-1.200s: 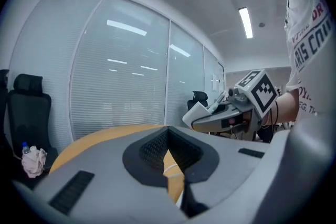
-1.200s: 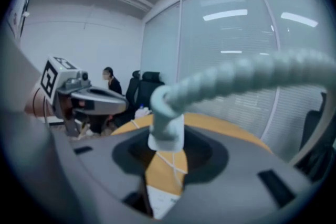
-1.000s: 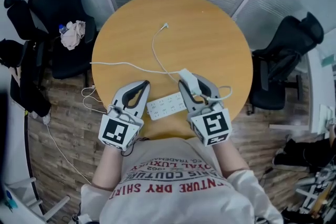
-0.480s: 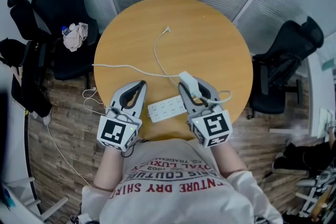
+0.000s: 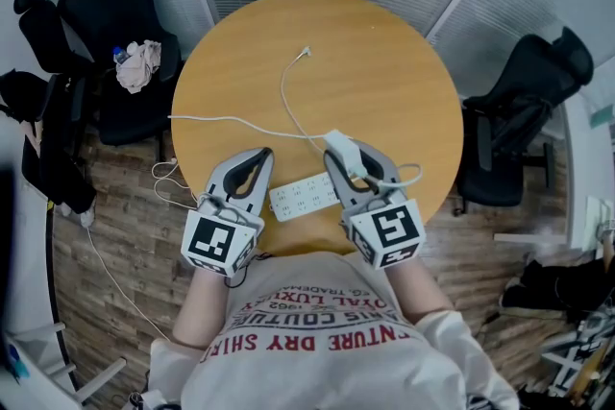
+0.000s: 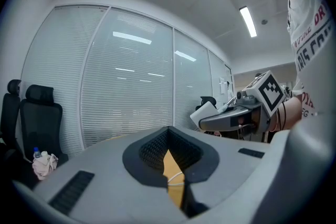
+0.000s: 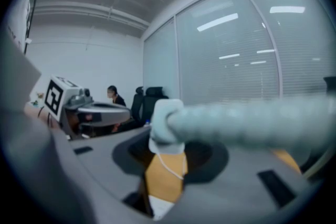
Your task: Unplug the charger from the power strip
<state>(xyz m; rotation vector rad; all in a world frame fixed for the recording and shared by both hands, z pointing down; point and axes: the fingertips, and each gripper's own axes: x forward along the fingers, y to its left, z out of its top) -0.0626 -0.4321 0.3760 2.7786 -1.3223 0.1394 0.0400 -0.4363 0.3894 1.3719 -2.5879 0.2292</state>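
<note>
While the right gripper (image 5: 346, 158) clamps the charger (image 5: 337, 143) at centre frame, seemingly already free of the strip (image 5: 303, 195) lower left, the left gripper (image 5: 262, 155), jaws together and empty, waits beside the strip's left end, probably to steady it.

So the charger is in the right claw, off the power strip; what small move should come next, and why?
Probably lower the right claw to set the charger on the bare table beyond the power strip. The charger is clamped in its jaws, clear of the strip's sockets, its white cable trailing across the table, so only putting it down seems left.
</note>
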